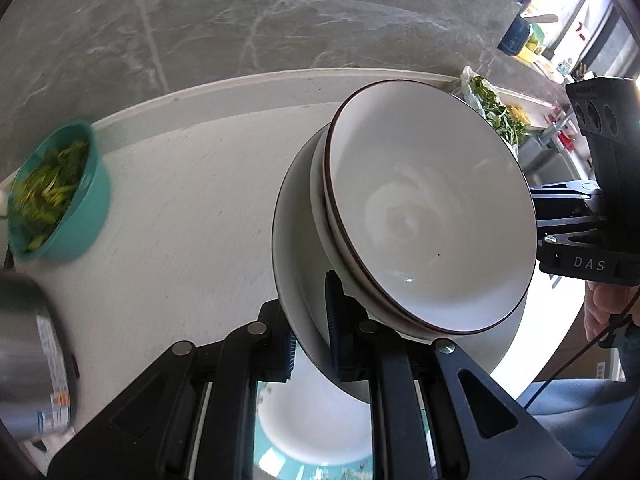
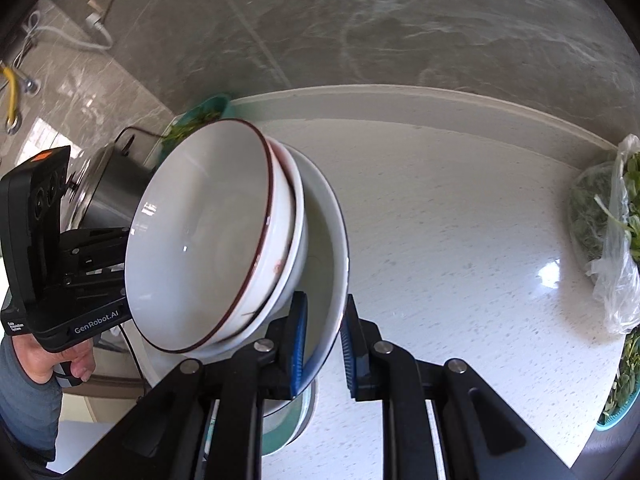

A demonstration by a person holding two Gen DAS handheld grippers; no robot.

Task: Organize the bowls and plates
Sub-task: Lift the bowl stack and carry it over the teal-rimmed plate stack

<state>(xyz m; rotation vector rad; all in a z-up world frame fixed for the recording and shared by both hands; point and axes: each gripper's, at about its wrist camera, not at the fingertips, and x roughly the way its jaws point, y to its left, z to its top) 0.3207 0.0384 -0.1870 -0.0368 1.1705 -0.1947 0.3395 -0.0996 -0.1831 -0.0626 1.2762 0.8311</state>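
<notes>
A white deep plate [image 1: 292, 240] [image 2: 332, 240] hangs tilted above the counter and carries two nested white bowls. The top bowl [image 1: 432, 208] [image 2: 200, 240] has a thin brown rim, and the second bowl [image 2: 294, 220] sits under it. My left gripper [image 1: 312, 340] is shut on one side of the plate's rim. My right gripper [image 2: 325, 340] is shut on the opposite side. Each wrist view shows the other gripper's black body behind the stack, its fingertips hidden by the bowls. Below lies another white plate [image 1: 316, 420] with a teal rim.
The pale counter [image 2: 460, 240] ends at a grey marble wall. A teal bowl of greens [image 1: 60, 192] and a steel pot [image 1: 32, 360] stand on the left. A plastic bag of greens [image 2: 608, 232] lies at the right, with a teal basket [image 2: 620, 400] near it.
</notes>
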